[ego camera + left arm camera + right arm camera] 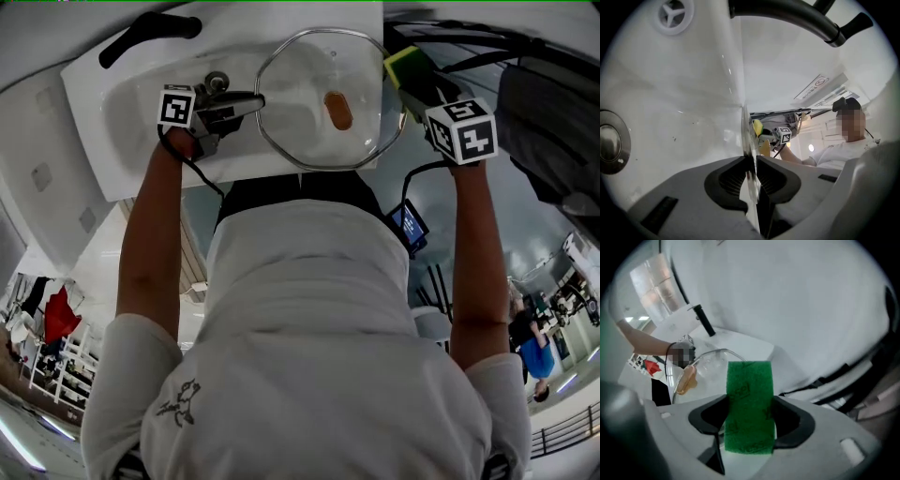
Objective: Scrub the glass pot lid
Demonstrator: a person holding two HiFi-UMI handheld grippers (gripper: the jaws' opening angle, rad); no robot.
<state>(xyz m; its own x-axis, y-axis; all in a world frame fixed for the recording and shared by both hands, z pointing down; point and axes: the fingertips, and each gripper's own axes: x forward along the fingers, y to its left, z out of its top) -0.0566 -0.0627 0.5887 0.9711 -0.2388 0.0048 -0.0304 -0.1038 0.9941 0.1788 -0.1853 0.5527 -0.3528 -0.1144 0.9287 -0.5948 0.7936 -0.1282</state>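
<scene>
Over the white sink basin (122, 141), the round glass pot lid with a metal rim (314, 66) is held clear of the bottom, its broad face turned up toward the head view. An orange-brown knob (338, 111) sits at the centre of the lid. The left tool (248, 101) reaches in level from the left, its jaws pinching the lid's left rim. In the left gripper view the glass runs edge-on between the two dark pads, which press on it from either side. A round metal drain (609, 143) shows in the basin floor beside the lid, and a black curved tap (150, 33) arches over the far side of the sink. The right tool (417, 86) points steeply down at the lid's right edge, jaws clamped on a yellow sponge with a green scouring face (749, 404). The sponge's free end is just beside the rim; I cannot tell whether it touches the glass.
</scene>
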